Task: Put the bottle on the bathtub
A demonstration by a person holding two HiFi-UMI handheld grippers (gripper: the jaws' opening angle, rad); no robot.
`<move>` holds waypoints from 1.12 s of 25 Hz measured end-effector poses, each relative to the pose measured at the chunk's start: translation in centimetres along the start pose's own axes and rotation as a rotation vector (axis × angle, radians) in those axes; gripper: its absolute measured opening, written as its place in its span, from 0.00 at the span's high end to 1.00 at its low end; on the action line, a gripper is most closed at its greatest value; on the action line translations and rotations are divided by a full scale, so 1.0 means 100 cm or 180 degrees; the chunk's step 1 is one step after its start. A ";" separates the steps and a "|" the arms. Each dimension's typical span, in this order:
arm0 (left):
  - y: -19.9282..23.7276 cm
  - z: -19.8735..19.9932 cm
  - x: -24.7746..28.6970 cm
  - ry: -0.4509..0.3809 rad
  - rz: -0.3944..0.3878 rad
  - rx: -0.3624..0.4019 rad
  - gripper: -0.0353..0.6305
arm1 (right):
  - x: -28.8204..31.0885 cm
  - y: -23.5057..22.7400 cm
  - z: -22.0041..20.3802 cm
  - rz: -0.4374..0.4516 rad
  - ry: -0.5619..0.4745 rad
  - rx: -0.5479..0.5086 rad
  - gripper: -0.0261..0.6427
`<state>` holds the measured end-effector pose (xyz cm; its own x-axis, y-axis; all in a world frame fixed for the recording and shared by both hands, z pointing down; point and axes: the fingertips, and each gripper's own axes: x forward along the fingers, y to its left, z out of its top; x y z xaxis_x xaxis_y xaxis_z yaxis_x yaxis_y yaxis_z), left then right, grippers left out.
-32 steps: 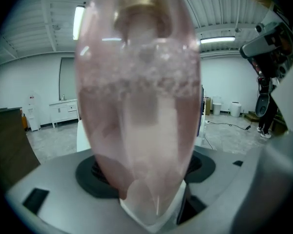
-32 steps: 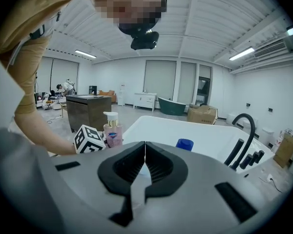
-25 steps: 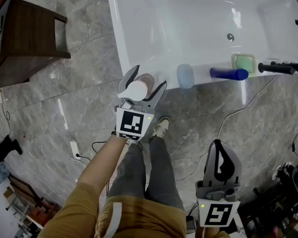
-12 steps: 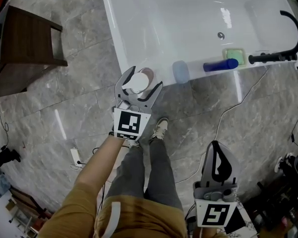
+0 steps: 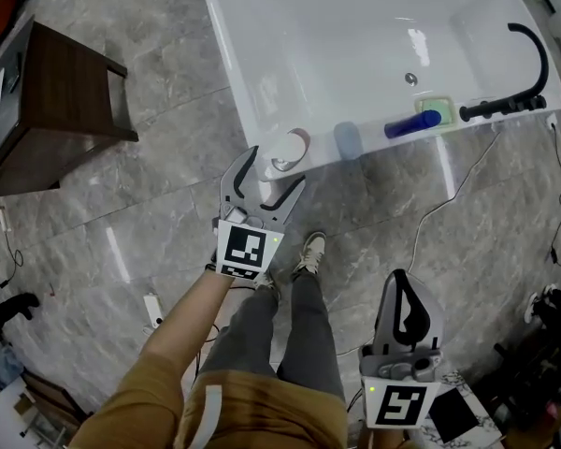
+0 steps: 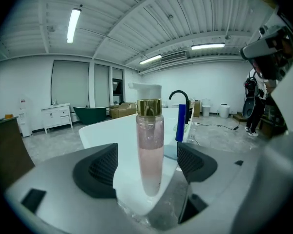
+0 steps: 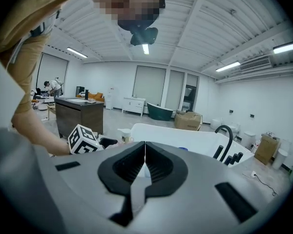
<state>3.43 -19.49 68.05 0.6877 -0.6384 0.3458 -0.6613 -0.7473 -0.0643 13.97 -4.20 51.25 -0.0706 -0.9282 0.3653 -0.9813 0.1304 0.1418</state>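
My left gripper (image 5: 275,169) has its jaws spread wide, and neither pad touches anything. The bottle (image 6: 150,147), pink with a gold collar and white pump, stands upright on the near rim of the bathtub (image 5: 262,73), close to its left corner, in line with the gap between those jaws. Farther right along that rim are a pale blue object (image 5: 348,141), a dark blue bottle (image 5: 415,124) on its side, and a black faucet (image 5: 516,90). My right gripper (image 7: 145,149) hangs low over the floor, well apart from the tub, with its jaws pressed together on nothing.
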 end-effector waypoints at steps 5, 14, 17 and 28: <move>0.000 0.007 -0.025 0.0088 0.0004 0.0066 0.40 | -0.014 0.017 0.018 -0.0029 -0.0060 0.0003 0.95; 0.005 0.061 -0.072 -0.0085 0.0066 0.0089 0.41 | -0.035 0.037 0.076 -0.0023 -0.0317 -0.0148 0.95; 0.006 0.072 -0.088 -0.0039 0.0081 0.0062 0.41 | -0.044 0.045 0.095 0.0005 -0.0378 -0.0186 0.95; 0.000 0.144 -0.129 -0.0220 0.0126 0.0077 0.56 | -0.083 0.059 0.150 0.0112 -0.0606 -0.0345 0.95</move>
<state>-1.13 -13.95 50.14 0.6806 -0.6782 0.2772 -0.6817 -0.7249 -0.0996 6.05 -0.92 35.25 -0.1472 -0.9701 0.1930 -0.9533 0.1912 0.2339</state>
